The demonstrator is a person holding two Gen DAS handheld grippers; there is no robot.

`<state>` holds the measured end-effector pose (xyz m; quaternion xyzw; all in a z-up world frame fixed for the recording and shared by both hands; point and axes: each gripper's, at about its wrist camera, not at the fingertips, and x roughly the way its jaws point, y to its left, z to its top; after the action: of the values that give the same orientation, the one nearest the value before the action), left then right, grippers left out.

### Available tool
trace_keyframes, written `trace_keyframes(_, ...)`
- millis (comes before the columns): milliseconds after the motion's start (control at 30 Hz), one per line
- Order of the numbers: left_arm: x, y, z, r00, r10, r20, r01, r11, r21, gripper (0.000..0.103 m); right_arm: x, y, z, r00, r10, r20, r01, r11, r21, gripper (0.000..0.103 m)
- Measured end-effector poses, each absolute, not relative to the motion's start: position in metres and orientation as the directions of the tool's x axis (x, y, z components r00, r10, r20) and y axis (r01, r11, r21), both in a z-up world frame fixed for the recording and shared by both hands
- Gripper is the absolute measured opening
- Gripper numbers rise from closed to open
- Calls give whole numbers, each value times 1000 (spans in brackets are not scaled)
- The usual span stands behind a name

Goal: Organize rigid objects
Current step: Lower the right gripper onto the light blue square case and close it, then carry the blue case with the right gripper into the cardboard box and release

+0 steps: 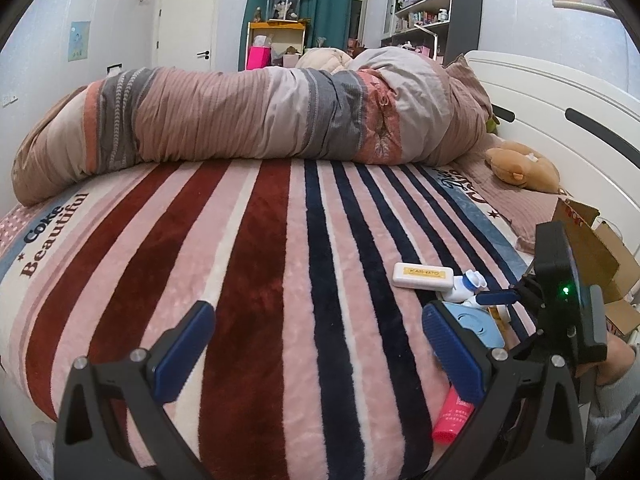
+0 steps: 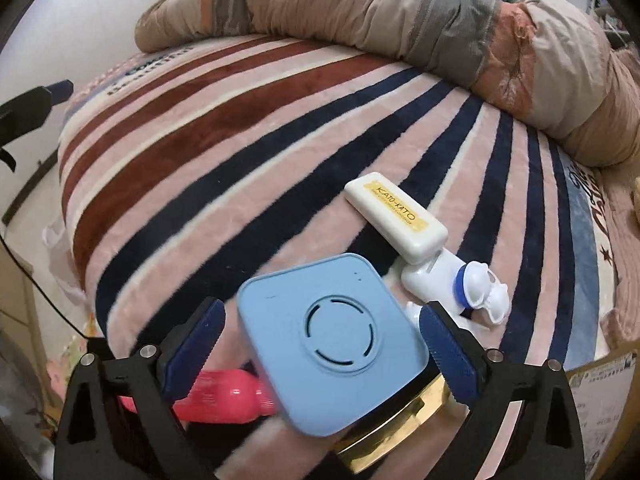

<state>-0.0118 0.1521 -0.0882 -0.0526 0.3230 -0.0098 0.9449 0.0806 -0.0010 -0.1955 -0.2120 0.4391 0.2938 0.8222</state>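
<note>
Several small objects lie together on the striped blanket (image 1: pixel 280 280). A light blue square case (image 2: pixel 332 336) sits between the spread fingers of my right gripper (image 2: pixel 322 334), which is open; no pad touches it. A pink bottle (image 2: pixel 224 396) lies under its left side and a gold-edged item (image 2: pixel 416 412) under its right. Beyond are a white case with a yellow label (image 2: pixel 396 220) and a white and blue figure (image 2: pixel 460 284). My left gripper (image 1: pixel 316 332) is open and empty over the blanket, left of the white case (image 1: pixel 422 276), blue case (image 1: pixel 478 326) and pink bottle (image 1: pixel 454 416).
A rolled quilt (image 1: pixel 260 116) lies across the far side of the bed. A plush toy (image 1: pixel 520 166) rests by the white headboard (image 1: pixel 560 92). A cardboard box (image 1: pixel 600 256) stands at the right edge of the bed. The right gripper's body (image 1: pixel 560 300) shows beside it.
</note>
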Motion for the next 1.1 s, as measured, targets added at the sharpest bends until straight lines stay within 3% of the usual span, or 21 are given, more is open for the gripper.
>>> trace_keyframes(233, -9, 153, -94, 778, -61, -625, -11, 994, -111, 103, 96, 1, -210, 381, 301, -874, -708, 703, -67, 99)
trace_keyframes(433, -9, 154, -96, 774, -65, -629, -6, 994, -110, 103, 97, 4, -207, 407, 297, -864, -700, 709, -86, 86)
trace_keyframes(733, -6, 152, -96, 772, -73, -631, -6, 992, -122, 103, 112, 5, -198, 463, 347, -816, -614, 789, -13, 85)
trace_keyframes(933, -10, 155, -95, 774, -62, -630, -15, 993, -116, 103, 133, 16, -193, 435, 370, -821, -583, 810, 56, 85)
trace_keyframes(1033, -12, 155, -95, 774, -63, -630, -14, 993, -116, 102, 124, 10, -191, 408, 371, -834, -618, 785, 46, 95)
trace_keyframes(1100, -13, 155, -95, 774, -65, -630, -14, 993, -119, 103, 119, 5, -195, 375, 351, -858, -637, 770, 37, 96)
